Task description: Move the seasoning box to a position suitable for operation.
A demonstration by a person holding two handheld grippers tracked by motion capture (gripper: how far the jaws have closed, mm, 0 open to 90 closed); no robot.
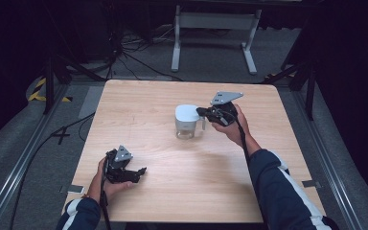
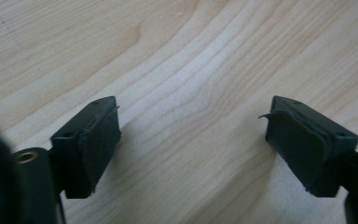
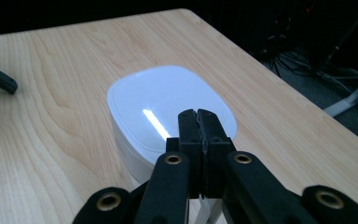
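Right claw [image 3: 199, 122] closed empty over white lid [image 3: 168, 100] of the clear jug [image 1: 187, 128]. Left claw [image 2: 193, 140] open, idle on table [image 1: 172, 191]. Next, likely: press or lift lid.

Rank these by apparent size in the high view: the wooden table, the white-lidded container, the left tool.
1. wooden table, clearly largest.
2. white-lidded container and left tool look alike, so I leave them unranked.
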